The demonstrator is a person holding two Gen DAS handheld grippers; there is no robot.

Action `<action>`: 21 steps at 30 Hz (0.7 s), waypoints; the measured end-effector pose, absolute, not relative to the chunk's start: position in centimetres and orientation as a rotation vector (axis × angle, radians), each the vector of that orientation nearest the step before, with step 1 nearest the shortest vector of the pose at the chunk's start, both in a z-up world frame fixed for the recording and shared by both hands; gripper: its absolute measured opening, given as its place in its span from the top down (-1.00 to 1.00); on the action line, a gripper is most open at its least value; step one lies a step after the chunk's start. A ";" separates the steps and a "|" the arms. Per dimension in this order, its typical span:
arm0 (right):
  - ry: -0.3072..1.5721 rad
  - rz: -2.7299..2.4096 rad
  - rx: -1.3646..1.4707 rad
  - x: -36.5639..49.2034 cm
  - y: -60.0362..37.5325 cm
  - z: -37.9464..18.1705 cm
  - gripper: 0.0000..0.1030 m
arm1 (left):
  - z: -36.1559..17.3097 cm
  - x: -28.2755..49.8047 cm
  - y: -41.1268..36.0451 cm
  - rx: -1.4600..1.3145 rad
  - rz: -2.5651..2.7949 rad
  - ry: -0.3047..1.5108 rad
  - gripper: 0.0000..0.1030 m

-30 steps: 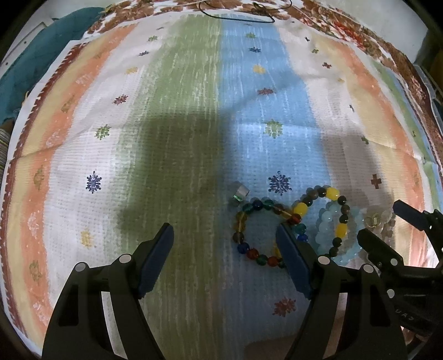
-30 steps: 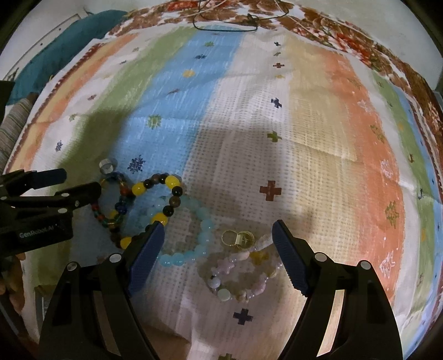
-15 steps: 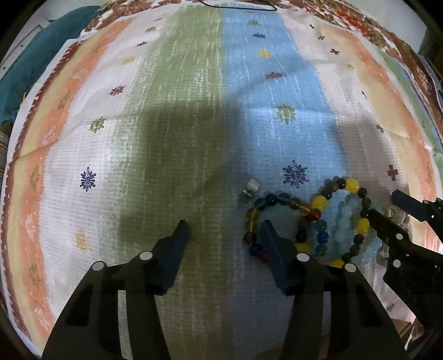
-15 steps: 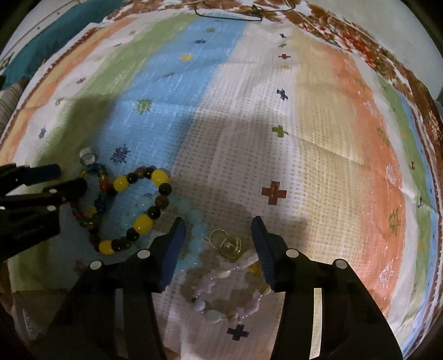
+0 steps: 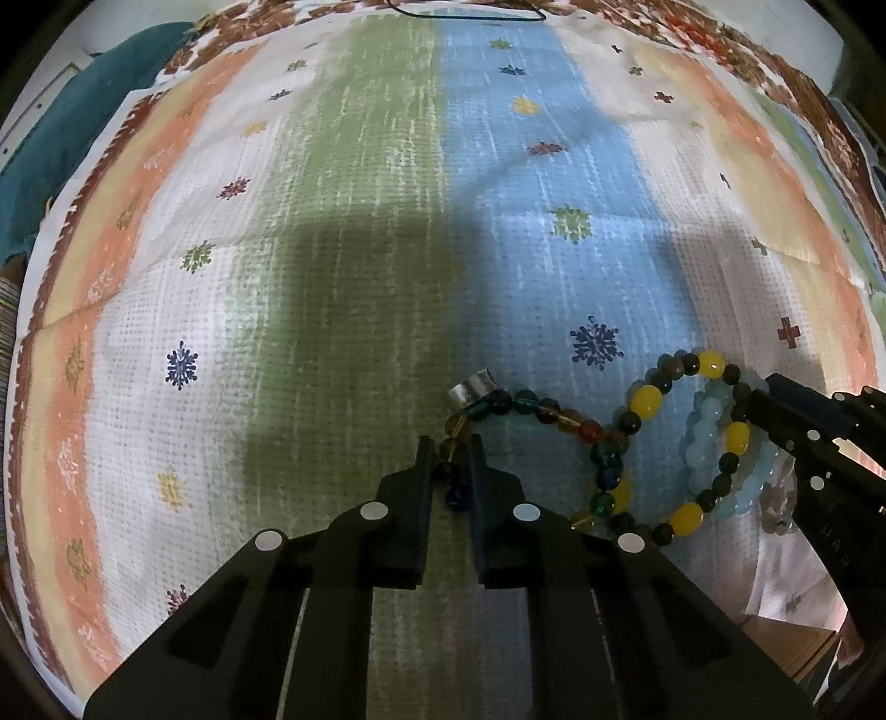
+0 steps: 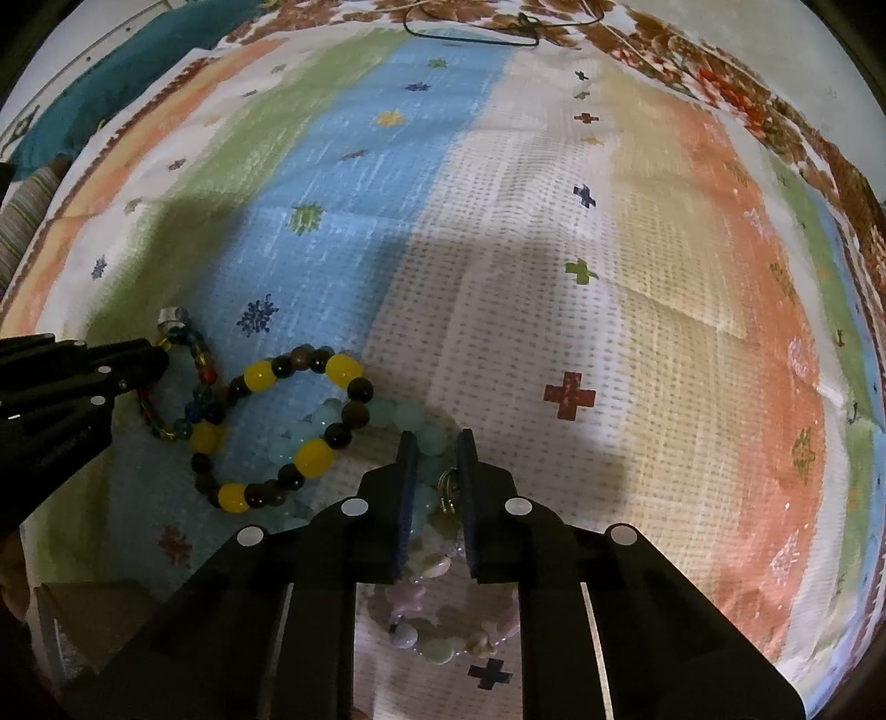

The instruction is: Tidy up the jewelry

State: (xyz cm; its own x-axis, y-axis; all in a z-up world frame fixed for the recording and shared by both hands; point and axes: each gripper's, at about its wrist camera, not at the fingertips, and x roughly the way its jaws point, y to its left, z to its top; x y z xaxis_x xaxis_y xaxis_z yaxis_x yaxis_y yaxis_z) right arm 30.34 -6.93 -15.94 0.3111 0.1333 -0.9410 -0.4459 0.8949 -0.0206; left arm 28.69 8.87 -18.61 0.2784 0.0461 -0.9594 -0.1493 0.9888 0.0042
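My left gripper [image 5: 464, 451] points down at the striped cloth, its jaws closing with pads pressed on the multicolour glass-bead bracelet [image 5: 559, 421]. A silver ring [image 5: 473, 385] lies just beyond its tips. To the right, a yellow-and-dark bead bracelet [image 5: 645, 401] overlaps a light blue bracelet [image 5: 700, 443]. In the right wrist view my right gripper [image 6: 437, 443] is closing on the light blue bracelet [image 6: 410, 415], with a gold ring [image 6: 449, 487] also caught between the pads. A pastel pink bracelet [image 6: 437, 648] lies under its fingers.
The striped cloth [image 5: 360, 221] spreads far ahead and to both sides. A black cord [image 6: 470, 36] lies at its far edge. Teal fabric [image 5: 72, 127] sits past the far left corner. The two grippers work side by side, close together.
Both grippers went from wide open to closed: the left onto the multicolour bracelet, the right onto the light blue beads and gold ring. Both also sank a little toward the cloth.
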 end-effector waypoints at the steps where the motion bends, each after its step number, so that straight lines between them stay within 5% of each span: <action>1: 1.198 0.390 -0.297 30.4 -6.9 -15.9 0.72 | -18.6 28.7 9.1 -0.100 0.130 1.282 0.82; 21: 1.202 0.373 -0.281 29.8 -6.9 -14.6 0.75 | -16.7 28.5 8.5 -0.115 0.115 1.257 0.82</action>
